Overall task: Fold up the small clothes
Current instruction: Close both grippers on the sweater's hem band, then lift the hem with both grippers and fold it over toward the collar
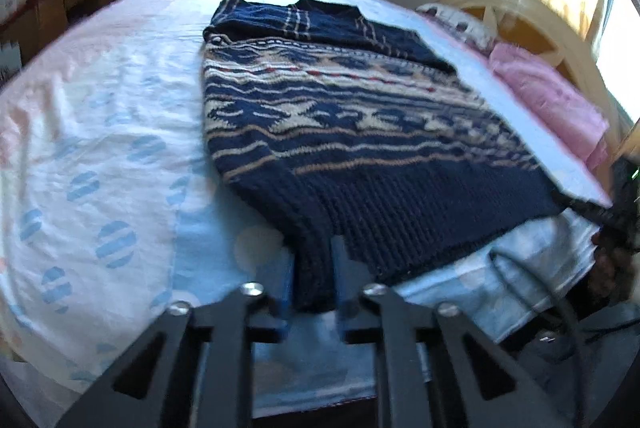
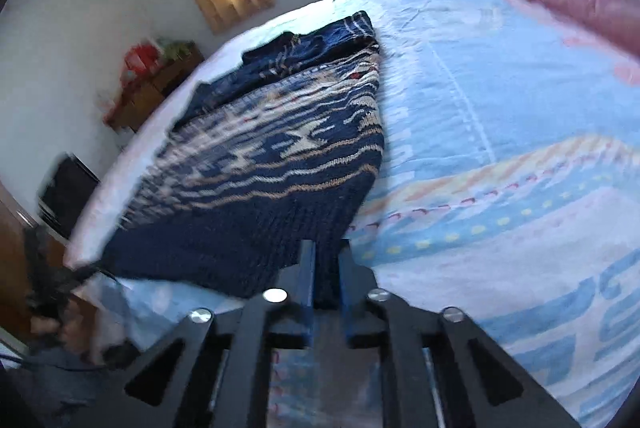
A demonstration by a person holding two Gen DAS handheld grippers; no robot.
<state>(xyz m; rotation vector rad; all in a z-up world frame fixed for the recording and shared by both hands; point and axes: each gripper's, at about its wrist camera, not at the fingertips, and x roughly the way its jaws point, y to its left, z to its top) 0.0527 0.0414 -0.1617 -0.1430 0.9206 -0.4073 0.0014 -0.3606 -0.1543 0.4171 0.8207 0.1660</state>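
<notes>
Left tool: my left tool (image 1: 314, 280) is pinching nearly closed, its blue pads (image 1: 289, 282) clamping the ribbed hem at the near left corner of the sweater (image 1: 352, 116).
Right tool: my right tool (image 2: 326, 276) is likewise gripping with its jaws almost together, a fold of the hem at the near right corner squeezed between its pads (image 2: 307, 276).
Sweater: it is lying on the bed (image 1: 100, 116), hem toward me, collar end far away; navy knit with cream and tan zigzag bands and a thin line of red marks. The far part is lying doubled over onto the body.
Bed: the sheet is showing pale blue with striped dots on my left side and coloured bands on my right; a pink pillow (image 1: 548, 100) is sitting near the headboard.
Hard to make out: both views are blurring; in each, the other tool is showing only as a dark smear at the frame edge, with the hem corner there looking lifted off the sheet.
</notes>
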